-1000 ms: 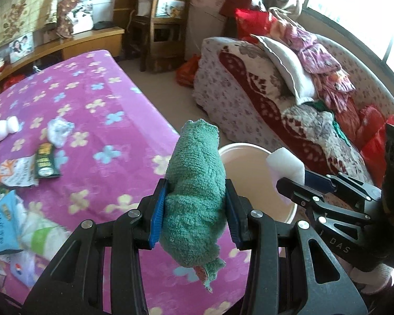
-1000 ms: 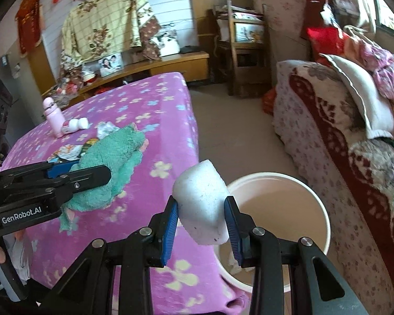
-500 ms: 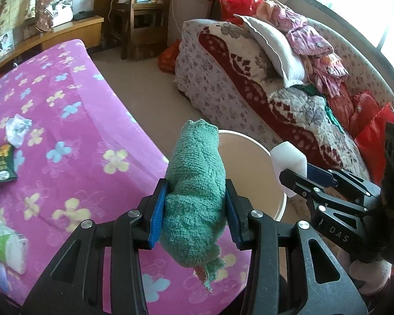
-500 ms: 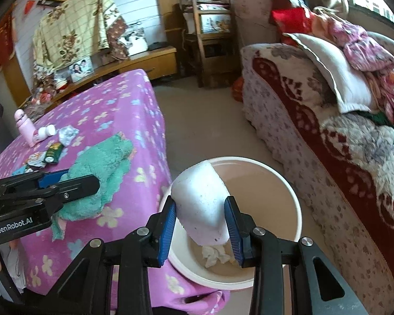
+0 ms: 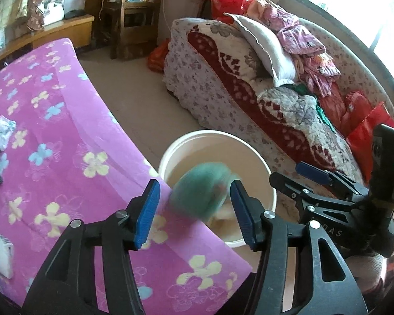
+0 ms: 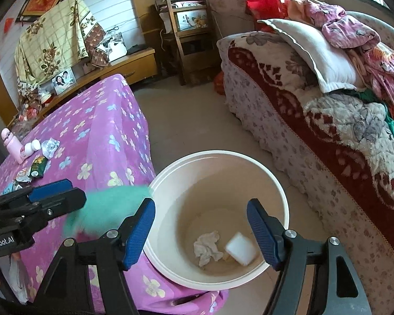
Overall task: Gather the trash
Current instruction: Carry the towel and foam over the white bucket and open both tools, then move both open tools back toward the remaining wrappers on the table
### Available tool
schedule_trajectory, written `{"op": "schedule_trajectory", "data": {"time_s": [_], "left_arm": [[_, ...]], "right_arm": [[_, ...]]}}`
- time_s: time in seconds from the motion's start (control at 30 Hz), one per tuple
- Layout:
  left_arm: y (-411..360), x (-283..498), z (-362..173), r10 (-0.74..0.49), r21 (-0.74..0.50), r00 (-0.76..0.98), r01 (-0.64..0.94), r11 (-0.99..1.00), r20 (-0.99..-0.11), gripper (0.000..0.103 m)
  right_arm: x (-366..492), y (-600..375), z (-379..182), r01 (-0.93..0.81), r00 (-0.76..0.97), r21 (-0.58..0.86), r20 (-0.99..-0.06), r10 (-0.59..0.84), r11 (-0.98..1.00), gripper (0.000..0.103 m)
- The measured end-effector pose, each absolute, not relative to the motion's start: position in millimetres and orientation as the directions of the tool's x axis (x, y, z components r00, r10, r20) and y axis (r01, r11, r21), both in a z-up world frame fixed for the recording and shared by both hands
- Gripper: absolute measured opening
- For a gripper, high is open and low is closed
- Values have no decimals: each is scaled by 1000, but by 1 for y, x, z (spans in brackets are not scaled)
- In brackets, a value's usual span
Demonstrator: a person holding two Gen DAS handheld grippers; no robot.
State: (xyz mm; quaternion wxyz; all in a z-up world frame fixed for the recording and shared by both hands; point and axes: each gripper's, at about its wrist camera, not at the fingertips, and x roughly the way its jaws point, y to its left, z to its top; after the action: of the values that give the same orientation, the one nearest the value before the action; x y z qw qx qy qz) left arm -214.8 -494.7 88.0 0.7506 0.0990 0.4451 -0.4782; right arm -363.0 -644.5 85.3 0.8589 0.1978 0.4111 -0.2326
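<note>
My left gripper hangs over the table's corner beside the cream bucket, its jaws opening. The green cloth is a blur in mid-air just past the blue pads, touching neither. In the right wrist view that cloth streaks beside the left gripper toward the bucket's rim. My right gripper is above the bucket, jaws opening, with nothing between them. The white sponge lies on the bucket's bottom next to a crumpled tissue.
The purple flowered tablecloth carries a pink bottle, a white bottle, a crumpled wrapper and a green packet. A sofa piled with blankets runs along the right. A wooden chair stands at the back.
Both grippers have opened. The sponge dropped from the right gripper into the bucket, and the green cloth has left the left gripper's pads and is falling. Both hands moved closer over the bucket.
</note>
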Motion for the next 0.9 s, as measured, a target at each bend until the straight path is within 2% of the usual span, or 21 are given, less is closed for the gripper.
{"op": "schedule_trajectory", "data": {"time_s": [0.47, 0.9], "left_arm": [[-453, -202, 97, -590, -201, 271, 766, 611, -761, 54], [-363, -168, 106, -528, -162, 412, 654, 739, -743, 54]], "right_arm": [[-348, -616, 90, 526, 557, 128, -799, -226, 841, 70], [-300, -547, 106, 402, 597, 97, -781, -180, 910, 71]]}}
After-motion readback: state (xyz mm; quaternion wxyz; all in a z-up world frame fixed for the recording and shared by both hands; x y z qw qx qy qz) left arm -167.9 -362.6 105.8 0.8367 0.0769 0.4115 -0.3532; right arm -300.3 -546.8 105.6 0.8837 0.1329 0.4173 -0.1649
